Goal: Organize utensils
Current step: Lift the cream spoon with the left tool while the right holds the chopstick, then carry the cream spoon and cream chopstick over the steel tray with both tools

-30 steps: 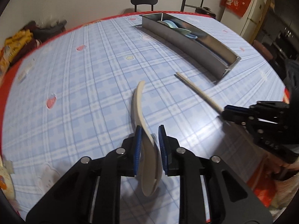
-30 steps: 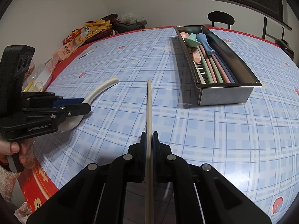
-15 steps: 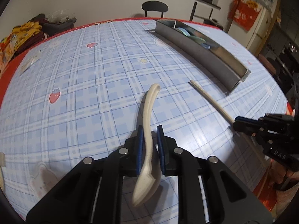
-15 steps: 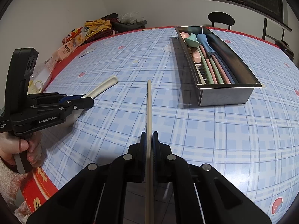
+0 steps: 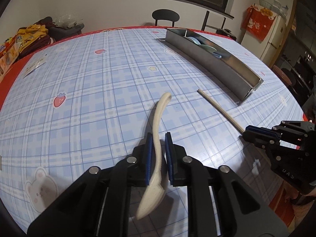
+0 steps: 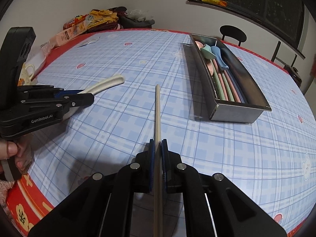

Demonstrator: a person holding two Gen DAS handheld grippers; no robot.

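Each view looks forward and steeply down along its own gripper's fingers, from close above the near edge of the checked table [image 5: 110, 83]. The left wrist view faces across to the far right, catching the metal tray [image 5: 215, 67] side-on and the right gripper [image 5: 249, 132] at its right edge. The right wrist view faces the far side, with the tray [image 6: 235, 116] to the right and the left gripper [image 6: 87, 96] at its left edge. Both share the tabletop, tray, and far chair [image 5: 165, 15].
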